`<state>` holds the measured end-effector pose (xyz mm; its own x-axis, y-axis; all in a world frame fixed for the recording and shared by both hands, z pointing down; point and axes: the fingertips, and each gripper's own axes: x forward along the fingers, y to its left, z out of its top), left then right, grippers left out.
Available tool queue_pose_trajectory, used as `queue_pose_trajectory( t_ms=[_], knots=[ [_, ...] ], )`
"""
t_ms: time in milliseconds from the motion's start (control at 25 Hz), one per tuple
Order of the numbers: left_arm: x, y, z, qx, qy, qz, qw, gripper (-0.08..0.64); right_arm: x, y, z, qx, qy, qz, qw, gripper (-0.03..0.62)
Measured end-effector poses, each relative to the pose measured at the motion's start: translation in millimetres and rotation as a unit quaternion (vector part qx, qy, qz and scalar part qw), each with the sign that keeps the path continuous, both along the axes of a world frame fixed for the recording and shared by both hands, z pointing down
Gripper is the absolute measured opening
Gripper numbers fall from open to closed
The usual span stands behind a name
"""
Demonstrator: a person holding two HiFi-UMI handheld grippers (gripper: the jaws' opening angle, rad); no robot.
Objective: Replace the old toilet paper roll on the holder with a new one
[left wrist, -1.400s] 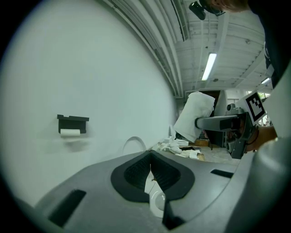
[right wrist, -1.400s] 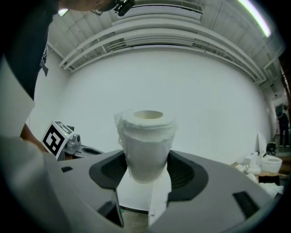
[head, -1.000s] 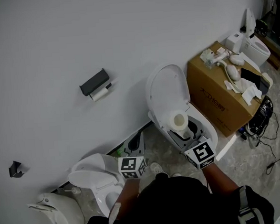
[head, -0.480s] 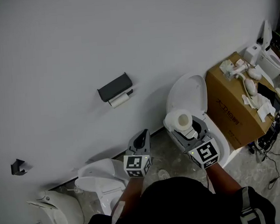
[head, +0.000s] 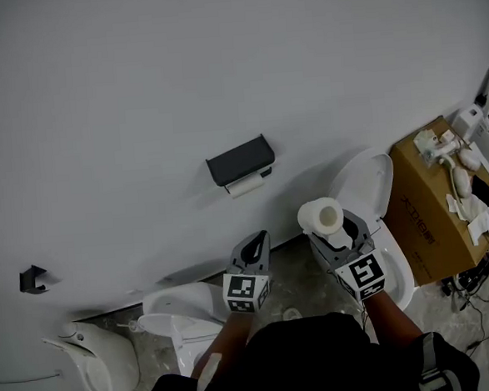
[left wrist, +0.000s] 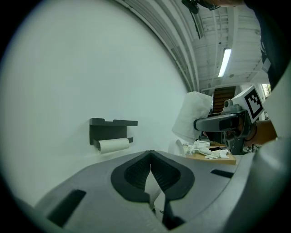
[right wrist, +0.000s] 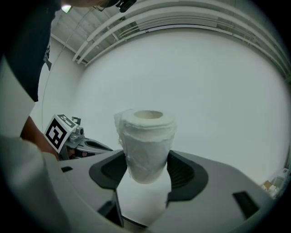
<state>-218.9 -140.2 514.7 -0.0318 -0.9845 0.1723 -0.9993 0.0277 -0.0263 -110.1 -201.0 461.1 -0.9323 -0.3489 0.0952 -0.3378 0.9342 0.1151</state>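
Holder [head: 240, 161] and old roll [head: 246, 184] have drifted to frame centre as both grippers approach. Right gripper [head: 337, 230] clamps the new roll [head: 321, 216] centre-right; left gripper [head: 254, 241] is closed, empty. Squeezed soft, the new roll may slip free.

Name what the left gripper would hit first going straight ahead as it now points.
Probably the bare white wall, just right of the dark wall-mounted paper holder; depth is hard to judge.
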Motion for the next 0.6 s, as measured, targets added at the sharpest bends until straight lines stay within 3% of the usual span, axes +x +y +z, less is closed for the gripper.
queue_pose_trajectory(
  t_ms=[160,600],
  knots=[
    [-4,-5,3,0.0,-0.009,0.007,0.9999,0.005,-16,-4,-1,0.005,0.004,-0.009,1.0,0.268],
    [-22,-31,-10,-0.023,-0.08,-0.05,0.9953,0.005,-43,-36,-6,-0.007,-0.001,-0.05,0.999,0.267]
  ],
)
